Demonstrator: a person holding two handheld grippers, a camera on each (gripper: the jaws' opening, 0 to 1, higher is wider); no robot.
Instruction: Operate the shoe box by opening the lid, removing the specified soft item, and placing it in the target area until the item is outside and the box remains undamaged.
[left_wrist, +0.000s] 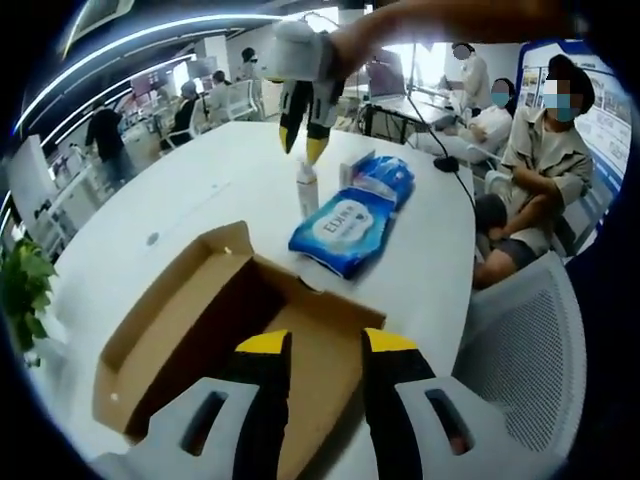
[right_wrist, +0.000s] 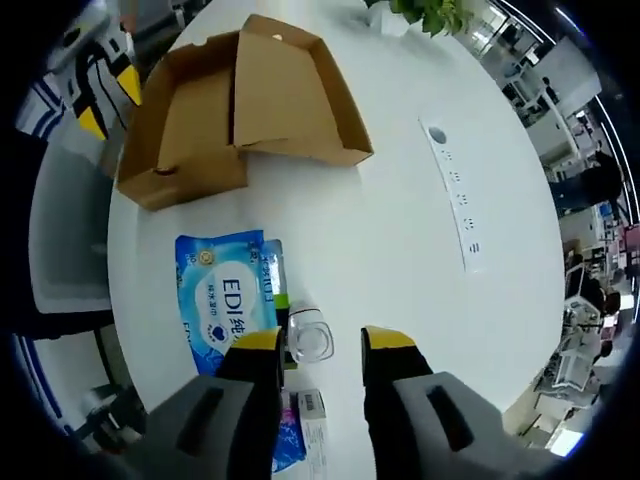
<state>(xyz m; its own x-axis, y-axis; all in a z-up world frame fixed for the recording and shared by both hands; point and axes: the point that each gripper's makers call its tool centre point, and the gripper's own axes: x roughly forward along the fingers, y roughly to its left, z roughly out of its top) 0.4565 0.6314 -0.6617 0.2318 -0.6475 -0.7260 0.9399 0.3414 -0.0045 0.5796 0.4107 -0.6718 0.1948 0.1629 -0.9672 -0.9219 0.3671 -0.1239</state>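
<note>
Hovering over a small clear bottle (right_wrist: 309, 337), the right gripper (right_wrist: 320, 345) points straight down, jaws apart either side of the cap, nothing clamped. From the left gripper view it (left_wrist: 303, 140) hangs just above the bottle (left_wrist: 307, 190), fingers apart.

Shoe box (right_wrist: 240, 100) sits near one edge of the white table (right_wrist: 420, 250), lid open; from what shows of the interior, it looks empty. The blue wipes pack (right_wrist: 228, 300) lies flat on the table beside the box, apart from it and just beside the bottle, so the soft item is out. A small white carton (right_wrist: 313, 425) lies by the pack, and a power strip (right_wrist: 457, 195) is set into the table well away.

Judgement: extraction is done, and the step in hand is handling the bottle or tidying the target area. Next move calls for a straight descent, closing on the neck without tipping it.

Left gripper (left_wrist: 325, 345) is held low over the box's near edge (left_wrist: 300, 370), jaws apart, holding nothing.

People sit at the table's far corner.
</note>
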